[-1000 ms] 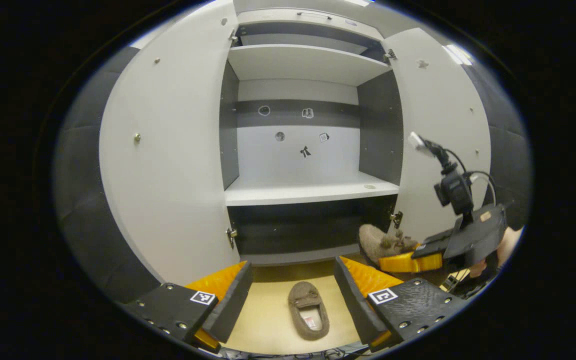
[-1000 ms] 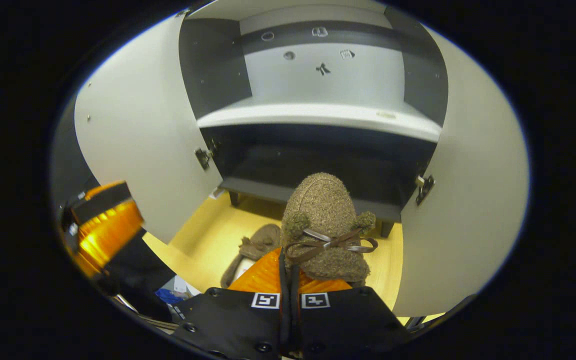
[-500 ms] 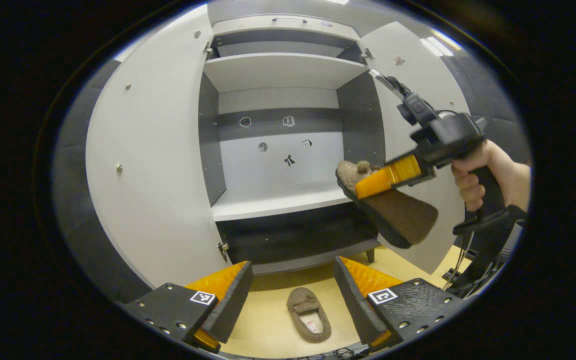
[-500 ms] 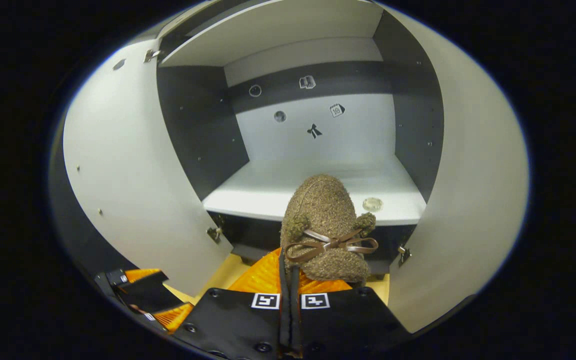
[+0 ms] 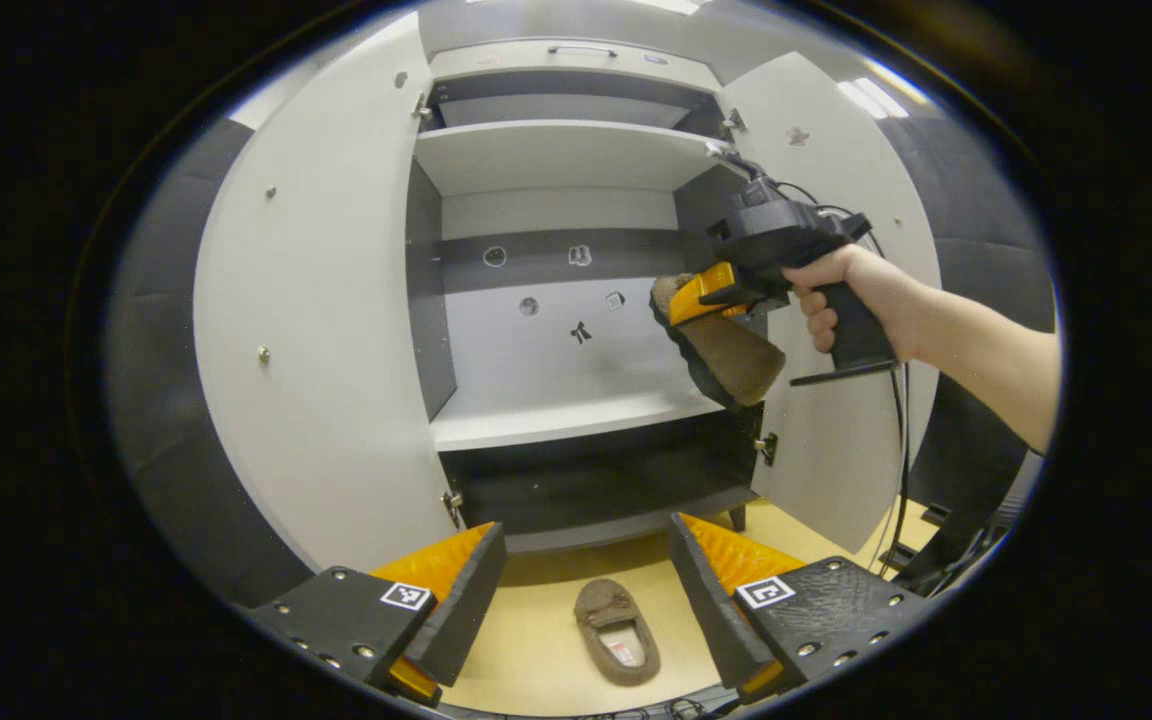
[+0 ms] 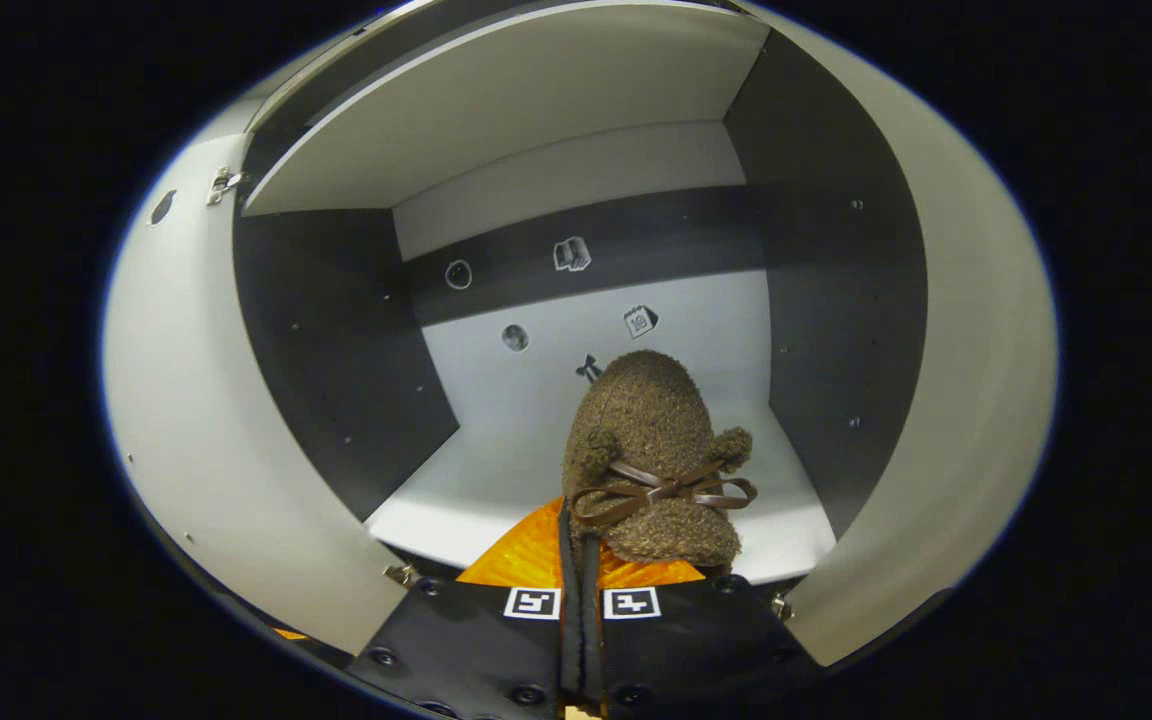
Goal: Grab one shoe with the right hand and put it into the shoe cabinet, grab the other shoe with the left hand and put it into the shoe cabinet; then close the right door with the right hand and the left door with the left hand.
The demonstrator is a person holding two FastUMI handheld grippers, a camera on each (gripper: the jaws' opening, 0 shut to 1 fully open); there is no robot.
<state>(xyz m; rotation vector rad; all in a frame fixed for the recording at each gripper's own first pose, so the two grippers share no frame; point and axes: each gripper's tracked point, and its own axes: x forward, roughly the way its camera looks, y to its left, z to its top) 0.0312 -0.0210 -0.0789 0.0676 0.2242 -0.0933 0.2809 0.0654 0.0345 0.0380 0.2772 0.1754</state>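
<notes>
**Slipper carried to the cabinet shelf**

With both doors swung wide, the shoe cabinet (image 5: 576, 400) stands ready — the right gripper (image 6: 581, 560), clamped on one slipper (image 6: 651, 450), holds it above the middle shelf (image 6: 496, 490). Jaws wide, the left gripper (image 5: 581, 590) hovers over the other slipper (image 5: 618, 630) on the floor.

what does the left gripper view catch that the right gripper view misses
Left gripper view: the second slipper lying on the floor between the open left gripper, and the hand holding the right gripper. Right gripper view: the bow on the held slipper. Both: the held slipper and the middle shelf, doors open.
</notes>
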